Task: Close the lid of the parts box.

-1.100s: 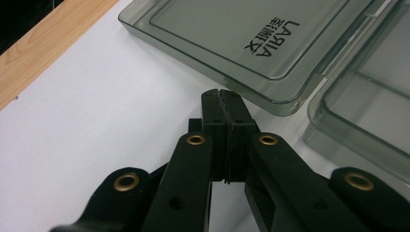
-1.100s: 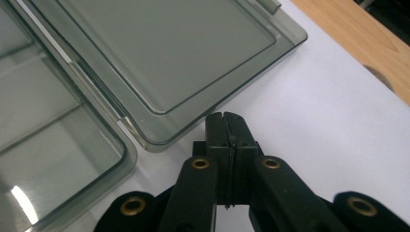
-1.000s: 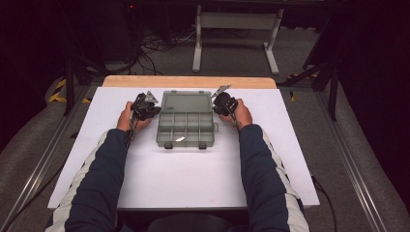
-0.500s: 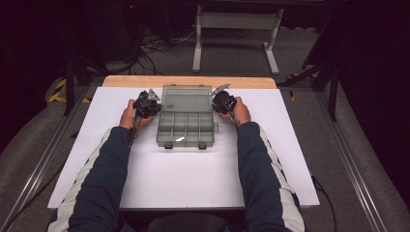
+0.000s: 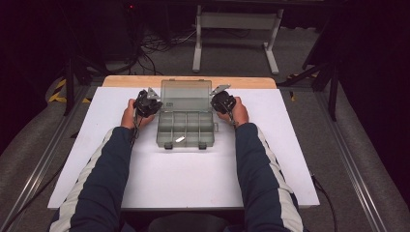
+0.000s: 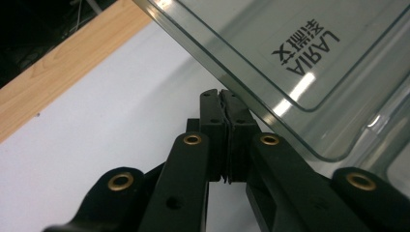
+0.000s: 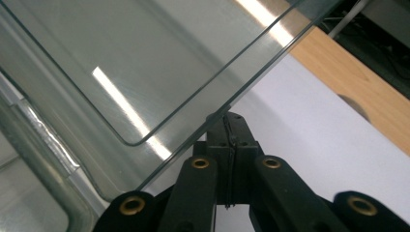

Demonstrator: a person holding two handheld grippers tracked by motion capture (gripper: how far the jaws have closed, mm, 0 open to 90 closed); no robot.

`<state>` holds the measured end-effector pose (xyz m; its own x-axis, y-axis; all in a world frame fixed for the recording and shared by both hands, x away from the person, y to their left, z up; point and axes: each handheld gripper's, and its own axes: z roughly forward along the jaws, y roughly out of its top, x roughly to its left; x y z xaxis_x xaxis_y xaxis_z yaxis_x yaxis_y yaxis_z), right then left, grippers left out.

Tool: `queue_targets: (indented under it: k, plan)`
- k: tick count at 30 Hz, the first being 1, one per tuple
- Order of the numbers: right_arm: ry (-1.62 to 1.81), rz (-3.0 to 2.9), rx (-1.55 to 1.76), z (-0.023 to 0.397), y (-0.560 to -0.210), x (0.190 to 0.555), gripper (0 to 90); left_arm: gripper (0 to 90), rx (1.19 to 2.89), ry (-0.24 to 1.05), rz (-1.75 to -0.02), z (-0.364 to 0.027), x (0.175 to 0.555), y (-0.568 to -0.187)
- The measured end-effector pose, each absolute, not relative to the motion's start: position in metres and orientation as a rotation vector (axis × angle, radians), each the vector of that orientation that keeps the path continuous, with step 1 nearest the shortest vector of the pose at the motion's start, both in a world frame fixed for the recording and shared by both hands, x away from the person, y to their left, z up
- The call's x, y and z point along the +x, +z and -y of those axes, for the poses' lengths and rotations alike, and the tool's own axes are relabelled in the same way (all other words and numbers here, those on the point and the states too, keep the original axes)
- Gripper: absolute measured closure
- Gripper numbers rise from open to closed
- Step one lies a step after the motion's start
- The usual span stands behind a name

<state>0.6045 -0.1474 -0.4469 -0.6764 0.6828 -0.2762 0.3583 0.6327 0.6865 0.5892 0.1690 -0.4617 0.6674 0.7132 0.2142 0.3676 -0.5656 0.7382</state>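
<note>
Broadly, the white rectangular tabletop (image 5: 183, 169) with its pale wooden far edge (image 5: 188, 81) carries one thing: a translucent grey plastic compartment box (image 5: 185, 129), sitting at about twelve o'clock from the person, just short of the far edge. Its clear hinged lid (image 5: 186, 95) stands raised and leaning toward twelve o'clock, so the divided tray is exposed; I judge the opening nearly done, with the lid yet to be laid fully back or let go. The left gripper (image 5: 146, 104) sits at the lid's nine o'clock side and the right gripper (image 5: 222, 102) at its three o'clock side. In the left gripper view the black jaws are pressed together, tips against the lid's edge (image 6: 251, 104) with nothing between them; in the right gripper view the jaws are likewise pressed tight, tips just under the lid's rim (image 7: 227, 104). A small pale piece (image 5: 180, 139) lies in a near compartment; what it is I cannot tell. Moulded lettering (image 6: 309, 50) on the lid reads "LARIA", seen upside down, beside characters I cannot read.
</note>
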Motion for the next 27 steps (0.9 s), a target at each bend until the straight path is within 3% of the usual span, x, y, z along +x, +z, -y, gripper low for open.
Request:
queue_targets:
  k: [27]
  plan:
    - [0.924, -2.118, 0.755, 0.144, -0.428, 0.588, 90.0, 89.5, 2.061, 0.769, -0.832, -0.170, 0.578, -0.438]
